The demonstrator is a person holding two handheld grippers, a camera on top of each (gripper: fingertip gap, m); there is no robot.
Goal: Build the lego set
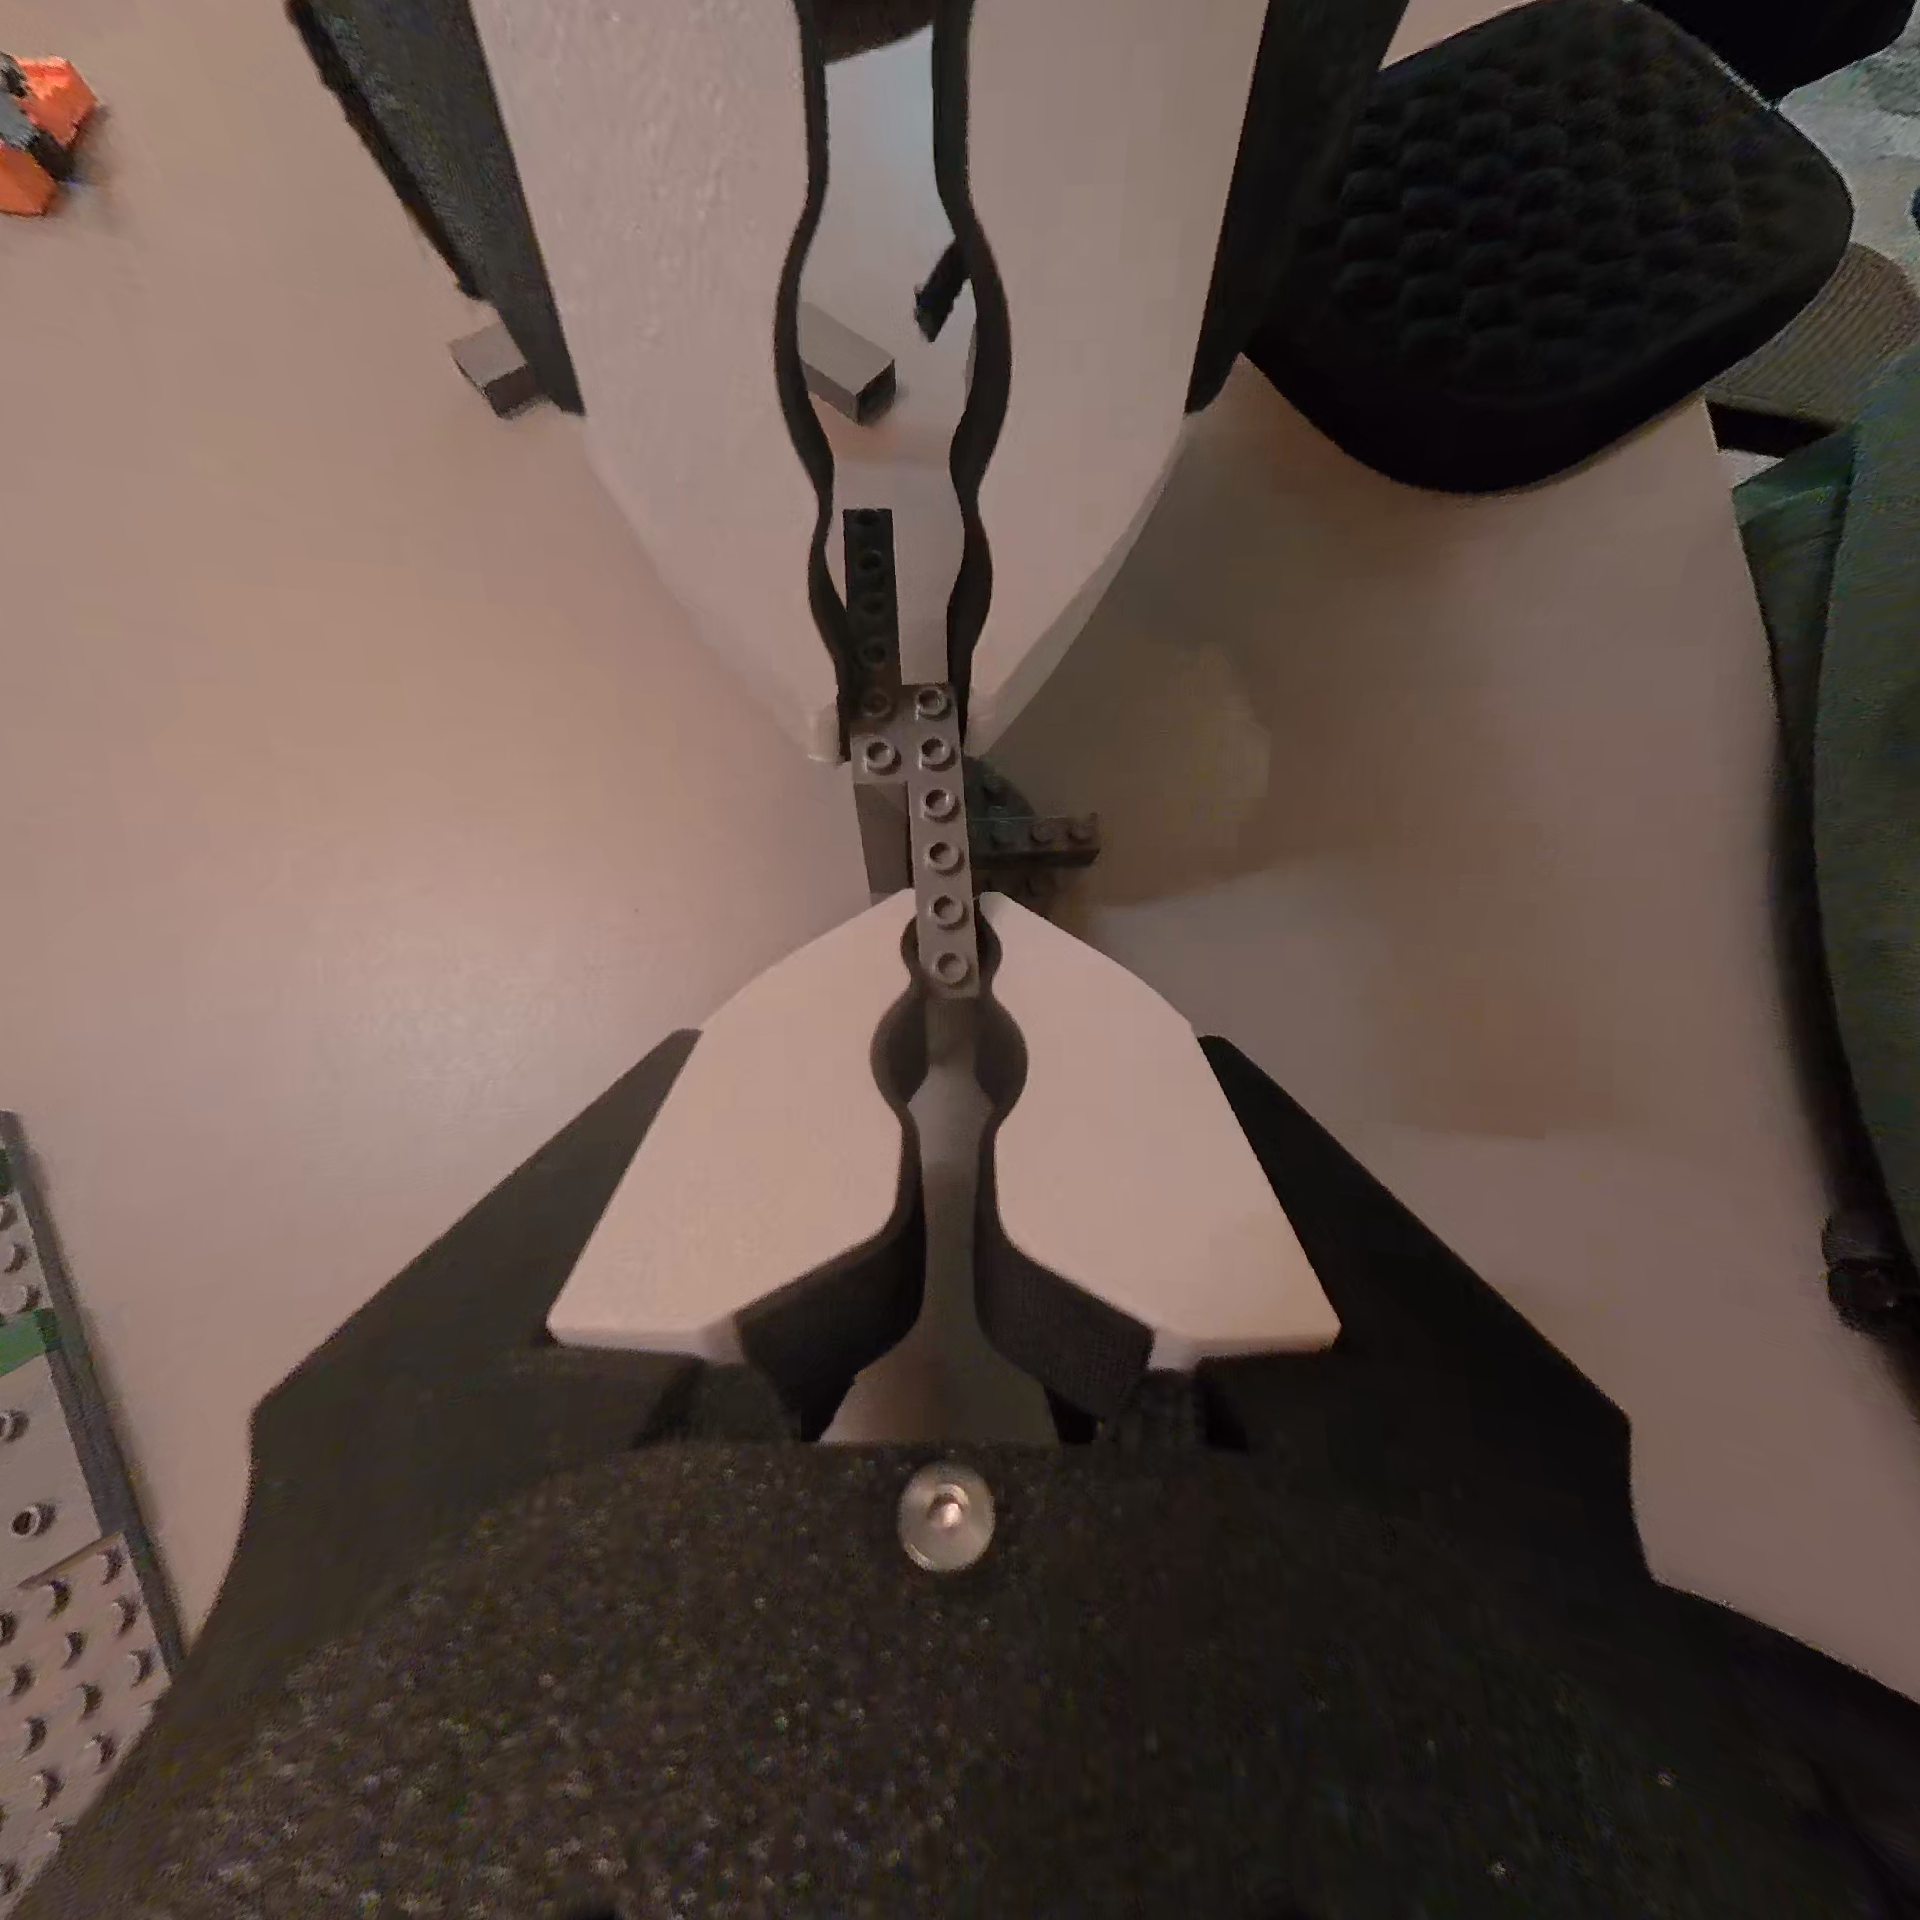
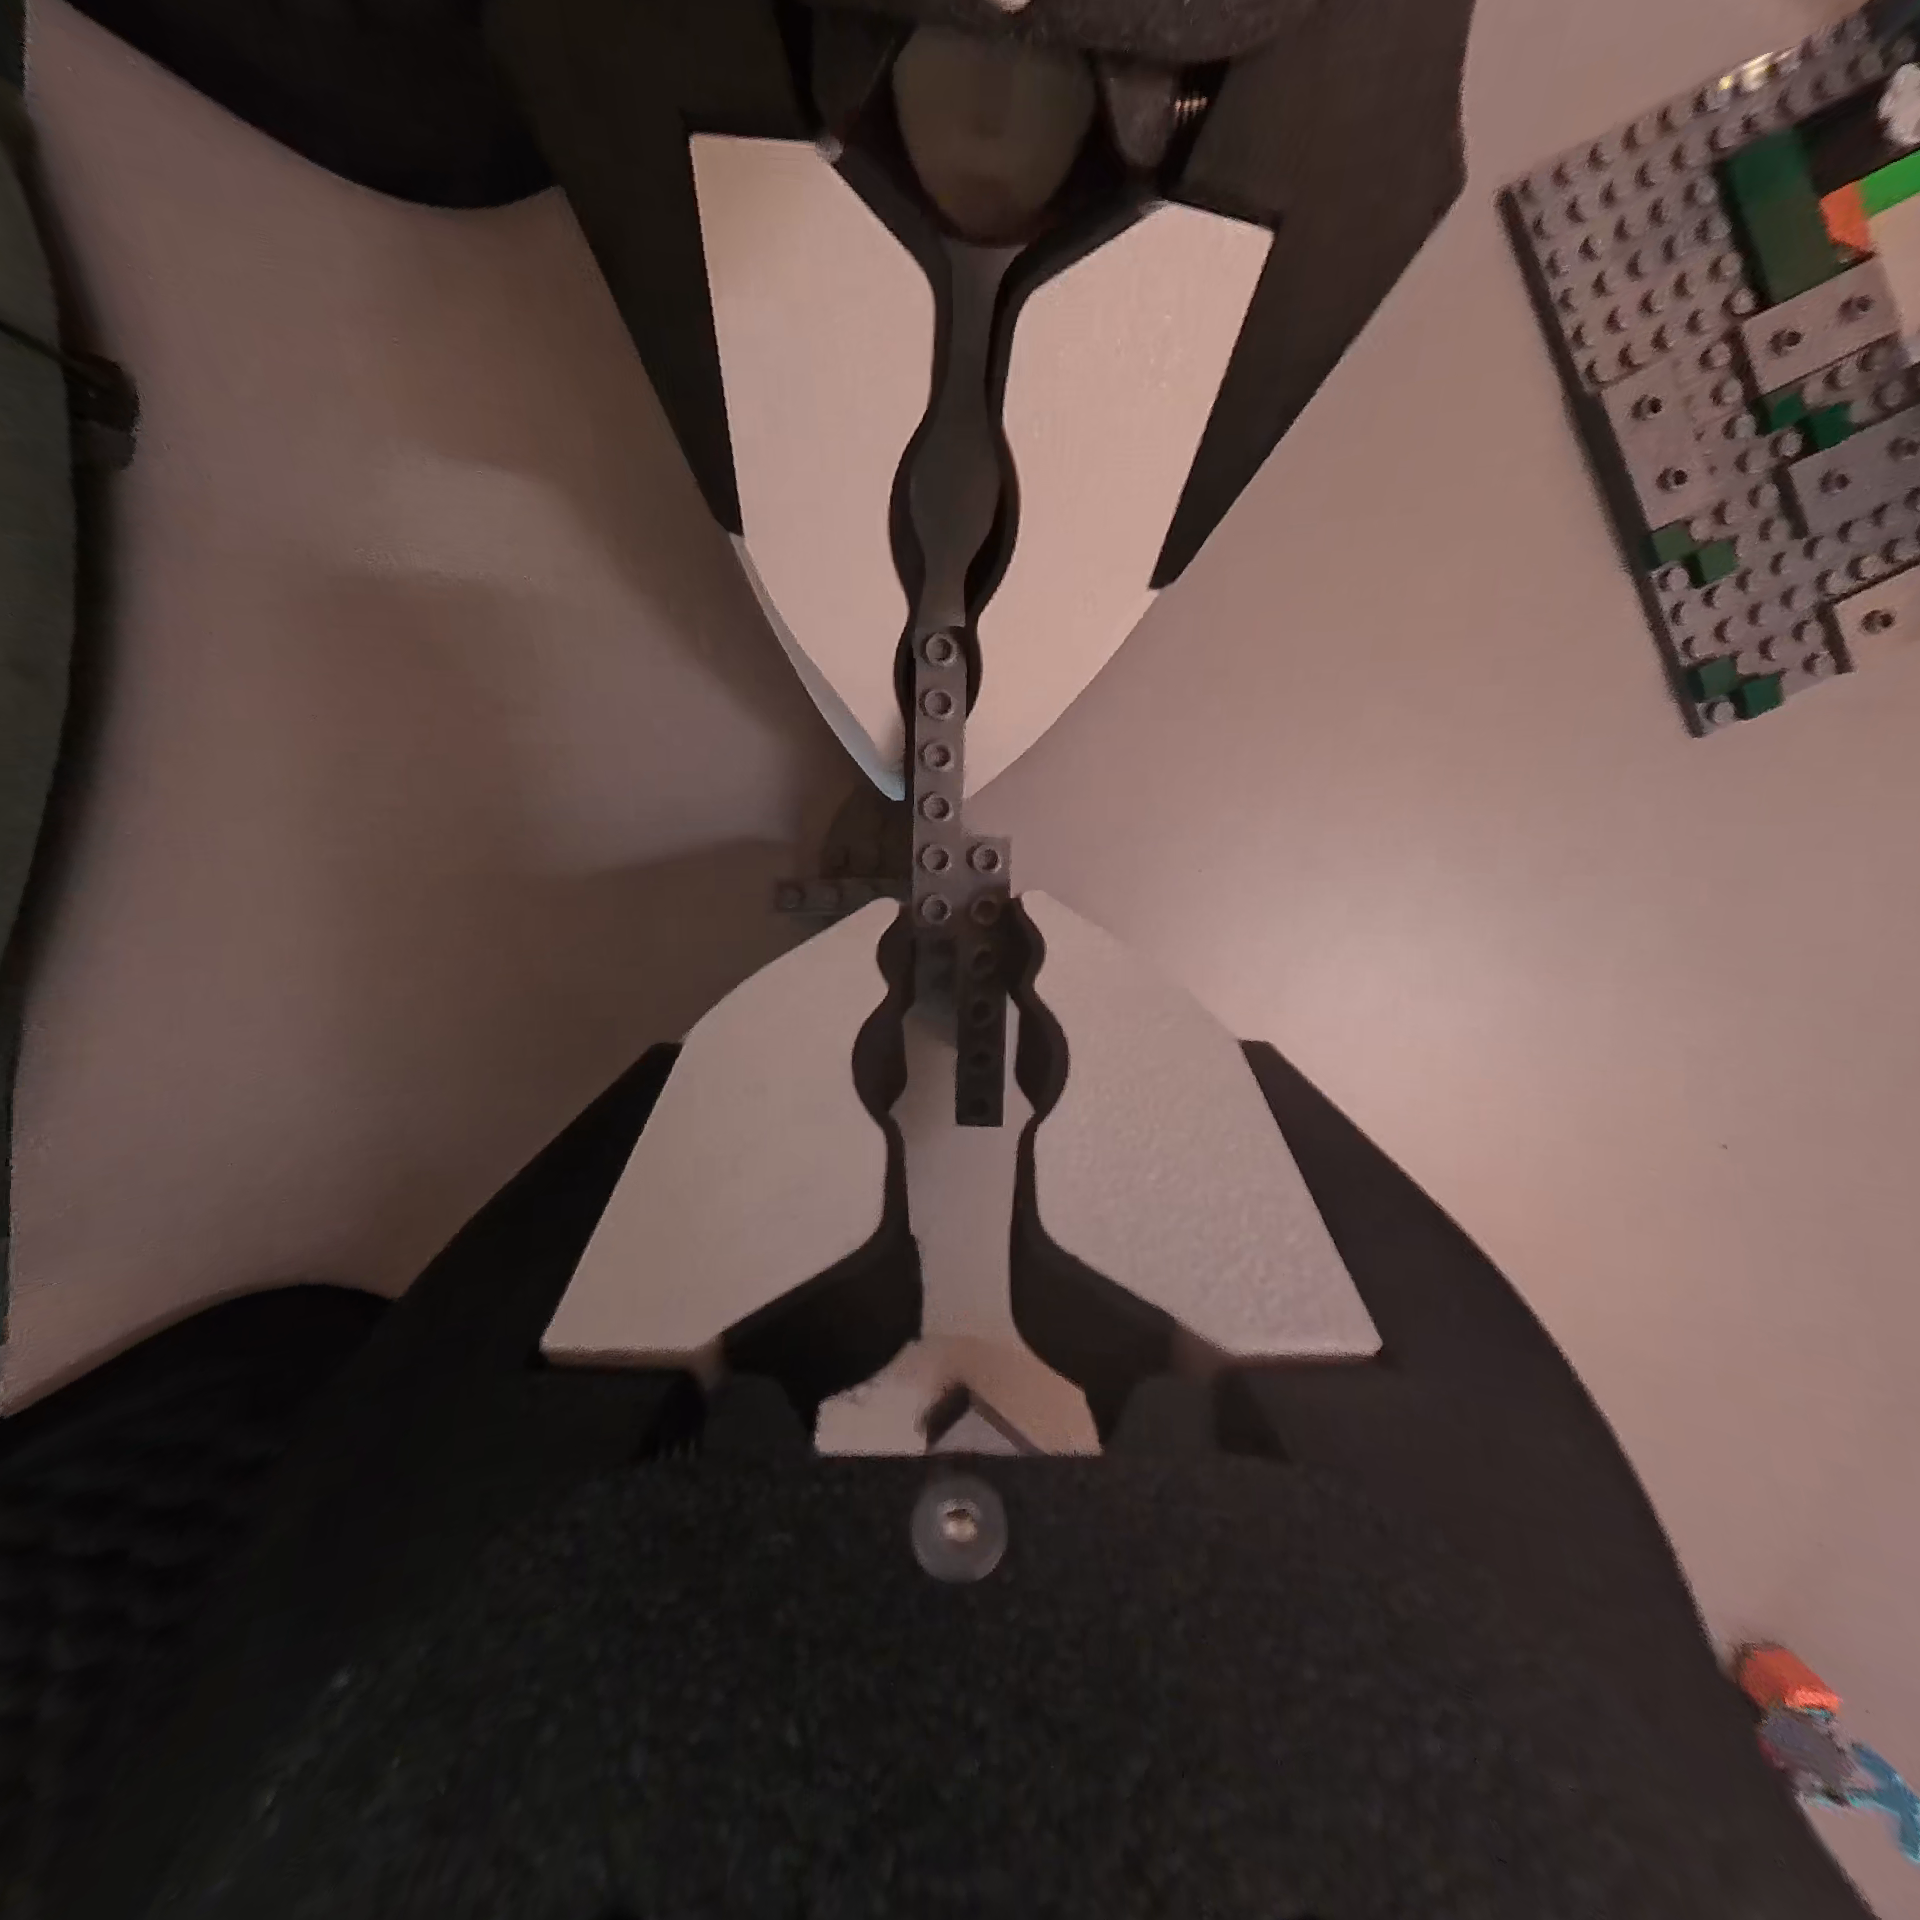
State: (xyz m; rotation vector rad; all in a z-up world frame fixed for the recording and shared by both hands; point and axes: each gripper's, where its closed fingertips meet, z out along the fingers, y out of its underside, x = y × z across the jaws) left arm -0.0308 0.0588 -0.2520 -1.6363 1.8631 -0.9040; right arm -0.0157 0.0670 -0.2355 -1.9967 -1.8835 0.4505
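Note:
My left gripper (image 1: pixel 945 925) is shut on one end of a long grey studded brick (image 1: pixel 941 852). My right gripper (image 2: pixel 961 920) faces it tip to tip and is shut on a black brick with side holes (image 2: pixel 982 1039). The two bricks meet between the tips, where grey studs sit two wide (image 2: pixel 961 883); I cannot tell how firmly they join. In the left wrist view the right gripper (image 1: pixel 904 717) comes from the top with the black brick (image 1: pixel 871 592). In the right wrist view the left gripper (image 2: pixel 940 800) comes from the top with the grey brick (image 2: pixel 940 748).
A grey baseplate (image 2: pixel 1745 416) with green and orange pieces lies at the right of the white table (image 2: pixel 1455 935); its edge shows in the left wrist view (image 1: pixel 52 1507). Loose grey bricks (image 1: pixel 847 369), a dark piece (image 1: pixel 1039 836) and an orange piece (image 1: pixel 36 135) lie around. A black mesh chair (image 1: pixel 1538 239) stands beyond. Less than 4 cm separates the two grippers' tips.

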